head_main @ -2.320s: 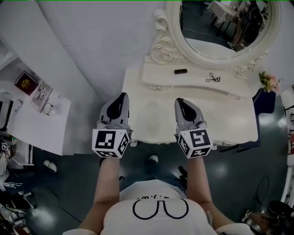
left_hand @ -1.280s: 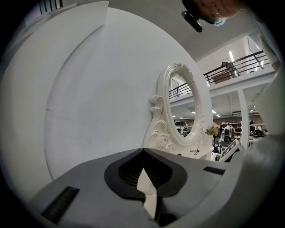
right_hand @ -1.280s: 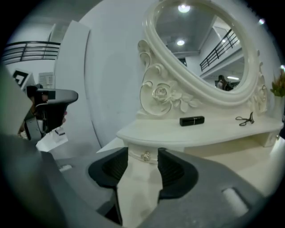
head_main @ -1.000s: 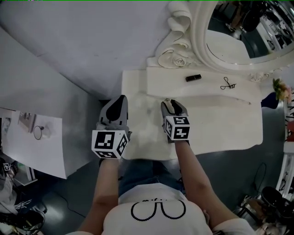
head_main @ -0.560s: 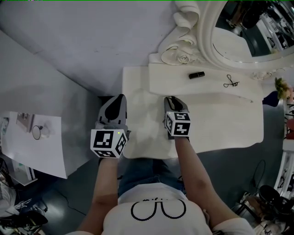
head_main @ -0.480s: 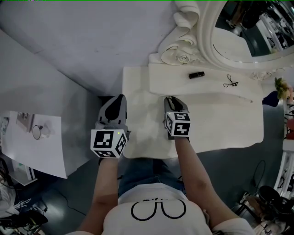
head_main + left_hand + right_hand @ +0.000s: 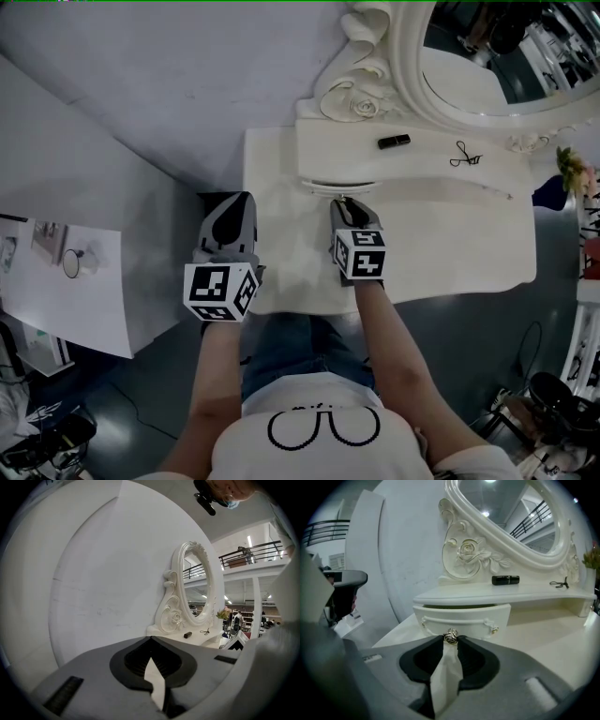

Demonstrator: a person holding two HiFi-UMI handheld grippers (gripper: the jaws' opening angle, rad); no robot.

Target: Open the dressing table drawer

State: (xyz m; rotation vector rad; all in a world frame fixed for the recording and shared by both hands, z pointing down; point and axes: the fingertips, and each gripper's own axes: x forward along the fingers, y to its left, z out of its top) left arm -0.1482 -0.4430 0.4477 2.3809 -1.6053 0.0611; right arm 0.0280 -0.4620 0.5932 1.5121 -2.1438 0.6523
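The white dressing table (image 7: pixel 450 234) has a small curved drawer (image 7: pixel 339 187) under its raised shelf. In the right gripper view the drawer front (image 7: pixel 461 615) stands slightly out, with a dark gap above it. My right gripper (image 7: pixel 346 203) is shut on the drawer's metal rose knob (image 7: pixel 451 636), which sits pinched at its jaw tips (image 7: pixel 451 640). My left gripper (image 7: pixel 235 202) hovers by the table's left edge, shut and empty; in its own view its tips (image 7: pixel 151 640) meet, pointing towards the wall and mirror.
An oval carved mirror (image 7: pixel 487 47) rises behind the shelf. On the shelf lie a black tube (image 7: pixel 394 142) and a black wire tool (image 7: pixel 461 157). Flowers (image 7: pixel 574 173) stand at the right end. A low white side table (image 7: pixel 66 291) is at the left.
The right gripper's jaws have closed on the knob, and the drawer front now shows a little way out from under the shelf. The left gripper has stayed put.
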